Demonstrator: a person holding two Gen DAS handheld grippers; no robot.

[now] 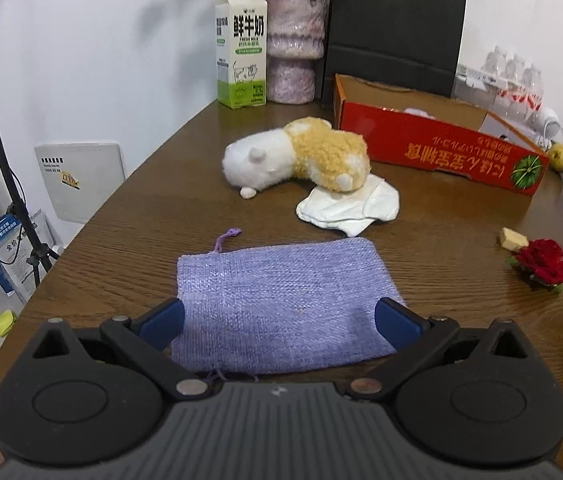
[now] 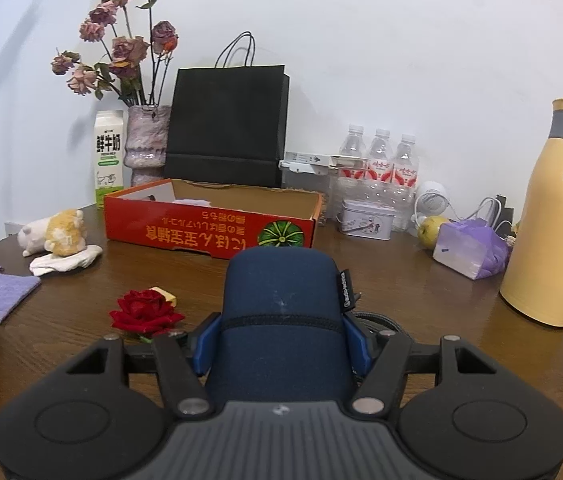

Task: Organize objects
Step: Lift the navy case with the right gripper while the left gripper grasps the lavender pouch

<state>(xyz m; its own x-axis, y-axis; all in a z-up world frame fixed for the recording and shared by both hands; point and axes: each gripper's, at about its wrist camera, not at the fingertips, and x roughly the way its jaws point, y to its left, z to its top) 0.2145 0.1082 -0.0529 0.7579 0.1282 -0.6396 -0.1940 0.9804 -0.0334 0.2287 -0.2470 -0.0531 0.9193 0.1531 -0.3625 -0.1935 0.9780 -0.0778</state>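
**A:** How far was the tidying, near to far? The left gripper [image 1: 279, 320] was spread wide over the purple pouch [image 1: 285, 304], nothing gripped. A navy case [image 2: 281, 312] was clamped in the right gripper [image 2: 281, 340].

**B:** Barely started, tbh. The rose [image 2: 143, 312], plush [image 1: 297, 156] and cloth [image 1: 349, 204] were left on the bench [image 1: 121, 240]. "FRESH MILK" was read on the carton [image 1: 241, 48]; the red box [image 2: 209, 224] looked almost unfilled.

Left wrist cam is tilting down close over the table [image 1: 121, 220]. Right one is sitting flatter, facing the wall (both are catching the red box [image 1: 437, 148]).
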